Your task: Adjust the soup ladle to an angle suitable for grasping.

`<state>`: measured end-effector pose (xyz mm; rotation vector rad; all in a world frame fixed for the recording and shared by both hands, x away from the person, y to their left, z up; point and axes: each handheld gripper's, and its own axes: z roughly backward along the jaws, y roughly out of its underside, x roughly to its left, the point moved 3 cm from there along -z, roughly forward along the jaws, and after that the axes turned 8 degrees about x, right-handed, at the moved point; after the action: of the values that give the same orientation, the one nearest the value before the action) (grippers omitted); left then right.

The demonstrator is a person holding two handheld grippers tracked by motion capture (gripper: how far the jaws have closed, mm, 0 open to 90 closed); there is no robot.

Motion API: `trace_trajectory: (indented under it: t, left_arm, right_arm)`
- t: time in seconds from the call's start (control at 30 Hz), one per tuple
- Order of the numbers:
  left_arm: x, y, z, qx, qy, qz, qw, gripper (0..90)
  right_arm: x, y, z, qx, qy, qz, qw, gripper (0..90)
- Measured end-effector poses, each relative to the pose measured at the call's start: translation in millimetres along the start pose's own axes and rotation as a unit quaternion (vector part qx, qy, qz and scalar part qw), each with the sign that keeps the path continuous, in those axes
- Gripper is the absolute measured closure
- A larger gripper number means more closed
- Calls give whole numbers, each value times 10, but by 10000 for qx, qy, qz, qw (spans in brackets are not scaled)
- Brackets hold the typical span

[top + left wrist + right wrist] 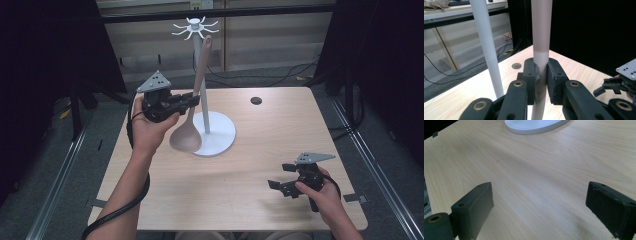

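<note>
A long brown spoon hangs beside a white hook stand, its handle top close to the hooks and its bowl low over the stand's round base. My left gripper is shut on the spoon's handle, about midway up; the stand's pole rises just to the left in the left gripper view. My right gripper rests near the table's front right, open, with bare wood between its pads. The stand's base lies beyond it.
A light wooden table with a small dark round hole at the back. Cables run on the floor behind. Dark curtains stand at both sides. The right gripper shows far off in the left gripper view.
</note>
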<state>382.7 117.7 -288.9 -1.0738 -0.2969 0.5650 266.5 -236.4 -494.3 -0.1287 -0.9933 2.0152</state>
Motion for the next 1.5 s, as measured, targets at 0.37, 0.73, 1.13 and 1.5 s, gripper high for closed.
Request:
trace_trajectory:
  t: [0.37,0.73,1.13,1.5]
  left_arm:
    - [69,25,-20,-2,-204,100,9997,789]
    - [86,25,-86,30,-448,98,9989,788]
    - [112,39,-181,3,-542,250,9982,787]
    - [98,44,-272,-58,-506,291,9983,786]
  right_arm:
    - [6,0,-6,25,-1,1,10000,72]
    - [10,-4,-8,7,-32,14,10000,72]
    - [8,1,-6,18,-40,5,10000,72]
    - [27,-29,-39,34,-54,56,10000,72]
